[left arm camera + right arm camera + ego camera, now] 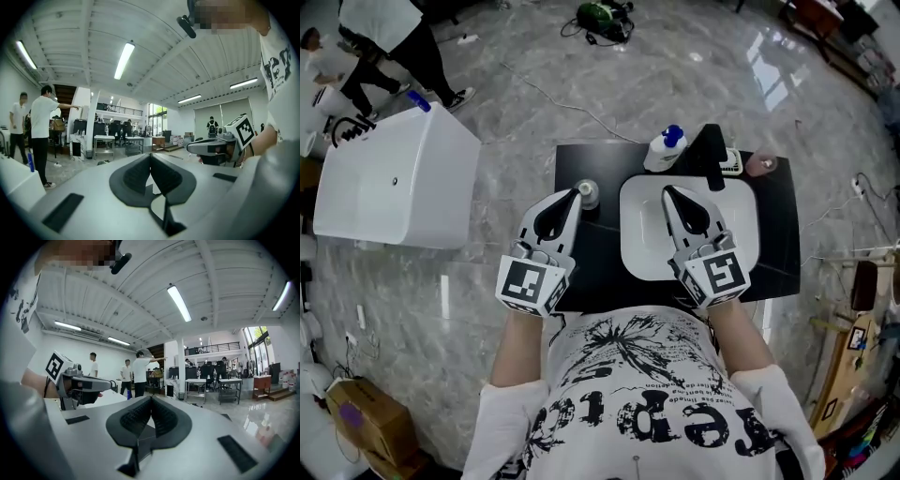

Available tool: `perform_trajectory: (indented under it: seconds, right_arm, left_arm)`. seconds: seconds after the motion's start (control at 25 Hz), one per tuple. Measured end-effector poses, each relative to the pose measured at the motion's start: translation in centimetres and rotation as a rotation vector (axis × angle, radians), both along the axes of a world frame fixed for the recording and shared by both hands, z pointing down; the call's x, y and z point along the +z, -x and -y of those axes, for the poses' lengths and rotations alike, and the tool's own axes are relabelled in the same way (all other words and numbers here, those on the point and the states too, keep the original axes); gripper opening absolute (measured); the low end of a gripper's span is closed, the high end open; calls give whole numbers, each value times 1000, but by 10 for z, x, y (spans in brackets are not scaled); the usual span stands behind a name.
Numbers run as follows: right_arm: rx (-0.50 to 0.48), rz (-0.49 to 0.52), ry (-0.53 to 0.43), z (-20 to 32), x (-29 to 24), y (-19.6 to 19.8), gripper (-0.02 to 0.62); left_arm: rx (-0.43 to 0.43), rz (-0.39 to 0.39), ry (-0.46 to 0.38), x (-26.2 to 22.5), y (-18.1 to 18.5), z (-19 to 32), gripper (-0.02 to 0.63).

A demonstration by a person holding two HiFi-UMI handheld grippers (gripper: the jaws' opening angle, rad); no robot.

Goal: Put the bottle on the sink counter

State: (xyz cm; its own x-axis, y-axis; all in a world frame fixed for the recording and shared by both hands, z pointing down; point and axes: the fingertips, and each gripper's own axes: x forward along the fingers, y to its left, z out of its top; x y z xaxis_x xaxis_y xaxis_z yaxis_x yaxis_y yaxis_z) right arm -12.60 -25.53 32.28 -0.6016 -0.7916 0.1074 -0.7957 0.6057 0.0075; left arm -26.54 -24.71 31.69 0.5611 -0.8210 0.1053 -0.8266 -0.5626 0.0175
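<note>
A small bottle (588, 194), seen from above, stands upright on the black sink counter (581, 169), just left of the white basin (642, 253). My left gripper (575, 193) hovers beside it, its tips close to the bottle's left in this view; its jaws are shut with nothing between them (150, 155). Over the basin, my right gripper (668, 191) is also shut and holds nothing (151, 398). Both gripper views look level across the room, so neither shows the bottle or the counter. Each gripper shows in the other's view: right gripper (213, 147), left gripper (84, 383).
A white bottle with a blue cap (664, 148) and a black faucet (712, 155) stand at the basin's far edge, with a small pinkish item (761, 165) at the far right corner. A white cabinet (398, 173) stands to the left. People (384, 37) stand beyond it.
</note>
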Motion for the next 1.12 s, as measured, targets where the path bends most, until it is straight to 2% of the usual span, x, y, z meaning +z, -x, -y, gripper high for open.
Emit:
perform_trajectory:
  seconds: [0.16,0.32,0.48,0.84,1.12]
  right_arm:
    - [-31,18,-18,-9,-11,0,15]
    - [-41,0,-42,-8,-17,-1,14]
    - [-28,-10,-40,-7,-17,-3,14]
    - [-52,-46,-50,-16,-15,7,14]
    - [1,-31,-54,-17,-19,5,14]
  left_arm:
    - [66,26,-65,-18,-13,-13,15]
    - [90,-17,-130,-37,-23,-14,15]
    - [96,43,-100,-26,-19,-13,15]
    - [70,-1,-107,-31,-11,-13,15]
    - [64,-2,-96,-32,-10,-20,15]
